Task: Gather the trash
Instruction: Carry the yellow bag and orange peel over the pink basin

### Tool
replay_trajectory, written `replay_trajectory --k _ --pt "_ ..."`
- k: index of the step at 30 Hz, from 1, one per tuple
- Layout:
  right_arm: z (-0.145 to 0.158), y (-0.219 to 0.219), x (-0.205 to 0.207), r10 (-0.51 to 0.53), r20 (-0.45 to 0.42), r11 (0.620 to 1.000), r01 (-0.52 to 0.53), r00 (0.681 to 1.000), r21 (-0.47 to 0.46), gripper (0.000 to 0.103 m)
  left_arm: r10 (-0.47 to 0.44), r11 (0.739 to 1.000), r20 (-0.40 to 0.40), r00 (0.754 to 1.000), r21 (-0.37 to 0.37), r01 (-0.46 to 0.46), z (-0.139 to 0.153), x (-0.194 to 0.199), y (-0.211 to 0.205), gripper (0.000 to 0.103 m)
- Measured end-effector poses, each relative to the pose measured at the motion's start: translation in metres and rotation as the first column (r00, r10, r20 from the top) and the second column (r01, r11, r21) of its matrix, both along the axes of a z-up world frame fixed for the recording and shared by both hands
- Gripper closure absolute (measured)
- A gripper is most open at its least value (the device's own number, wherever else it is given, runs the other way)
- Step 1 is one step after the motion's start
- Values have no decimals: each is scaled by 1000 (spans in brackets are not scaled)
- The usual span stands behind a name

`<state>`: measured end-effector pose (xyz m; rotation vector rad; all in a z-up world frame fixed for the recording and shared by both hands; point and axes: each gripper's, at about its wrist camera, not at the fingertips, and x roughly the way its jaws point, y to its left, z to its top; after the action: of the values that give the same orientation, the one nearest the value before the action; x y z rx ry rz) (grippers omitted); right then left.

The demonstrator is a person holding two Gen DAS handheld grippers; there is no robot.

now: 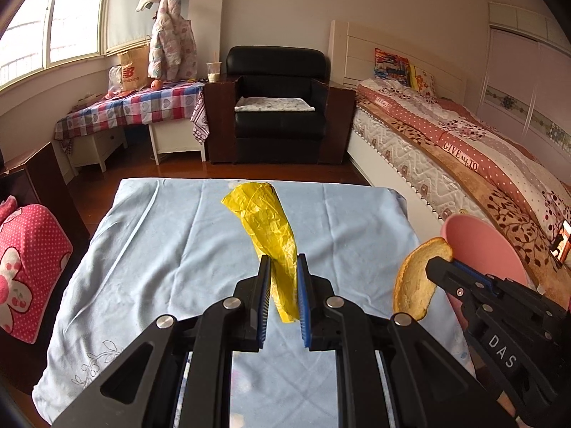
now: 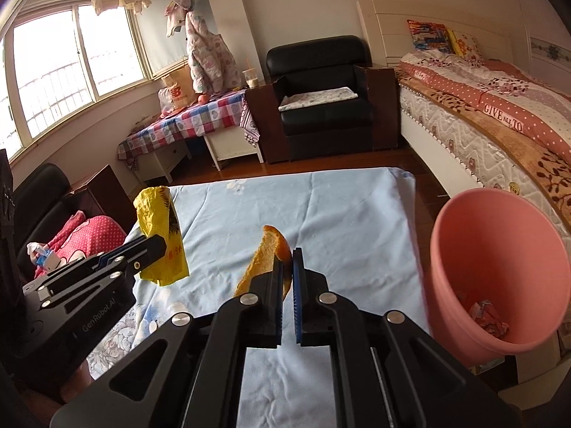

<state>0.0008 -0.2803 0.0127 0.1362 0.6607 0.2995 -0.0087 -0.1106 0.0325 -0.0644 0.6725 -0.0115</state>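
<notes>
Left wrist view: bin (image 1: 481, 246) half hidden behind the right hand-held gripper (image 1: 440, 262) and the peel (image 1: 414, 285); its inside not visible. Lower end of the yellow bag (image 1: 267, 221) hidden between the left hand-held gripper's (image 1: 282, 267) pads. Bed (image 1: 464, 142) cut off by right edge. Small lit item at the bed's right edge (image 1: 562, 240) too small to tell.

Right wrist view: crumpled scraps in the bin (image 2: 485, 315) too blurred to identify. Bag print (image 2: 173, 221) illegible. Worktop (image 2: 339, 207) near edge hidden by gripper body.
</notes>
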Motion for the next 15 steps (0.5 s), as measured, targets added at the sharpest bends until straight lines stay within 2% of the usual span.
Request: replay_trajectory --k 15 --pt "6 -49 -10 -122 15 992 122 992 -17 98 -107 994 -7 994 18 108 -3 12 -48 90"
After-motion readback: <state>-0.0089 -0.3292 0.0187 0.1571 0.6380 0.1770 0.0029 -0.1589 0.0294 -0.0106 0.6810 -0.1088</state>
